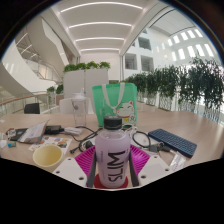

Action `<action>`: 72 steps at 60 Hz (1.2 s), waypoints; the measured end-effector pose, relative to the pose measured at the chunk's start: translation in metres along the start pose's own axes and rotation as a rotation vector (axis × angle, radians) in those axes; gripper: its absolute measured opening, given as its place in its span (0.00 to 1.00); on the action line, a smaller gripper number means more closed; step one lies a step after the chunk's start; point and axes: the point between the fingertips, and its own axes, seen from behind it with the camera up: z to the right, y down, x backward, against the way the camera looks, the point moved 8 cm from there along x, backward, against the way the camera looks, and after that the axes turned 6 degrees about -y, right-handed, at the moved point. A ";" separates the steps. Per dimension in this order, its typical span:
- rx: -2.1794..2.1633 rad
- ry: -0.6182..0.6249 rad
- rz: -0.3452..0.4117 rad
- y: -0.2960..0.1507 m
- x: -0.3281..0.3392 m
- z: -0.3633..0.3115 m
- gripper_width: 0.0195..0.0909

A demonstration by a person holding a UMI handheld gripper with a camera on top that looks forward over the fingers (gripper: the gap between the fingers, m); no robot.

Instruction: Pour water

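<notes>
The handheld gripper points forward and level, its two fingers reaching out from the bottom of the gripper view. Both fingers close in from either side on a white water bottle, which stands upright between them and hides most of their inner faces. The pink pads show as wedges flaring out to the left and right of the bottle's body, pressed against its sides. The dark outer finger frames angle inward toward the bottle. No hand or sleeve is visible.
</notes>
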 end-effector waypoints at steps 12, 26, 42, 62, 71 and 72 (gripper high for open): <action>-0.008 -0.011 -0.003 0.000 0.001 0.000 0.48; -0.129 -0.032 -0.183 0.006 0.046 -0.009 0.90; -0.107 0.028 -0.171 -0.033 0.184 -0.056 0.90; -0.046 0.019 -0.131 -0.074 0.361 -0.173 0.89; -0.035 0.037 -0.122 -0.083 0.424 -0.210 0.90; -0.037 0.038 -0.123 -0.084 0.430 -0.213 0.90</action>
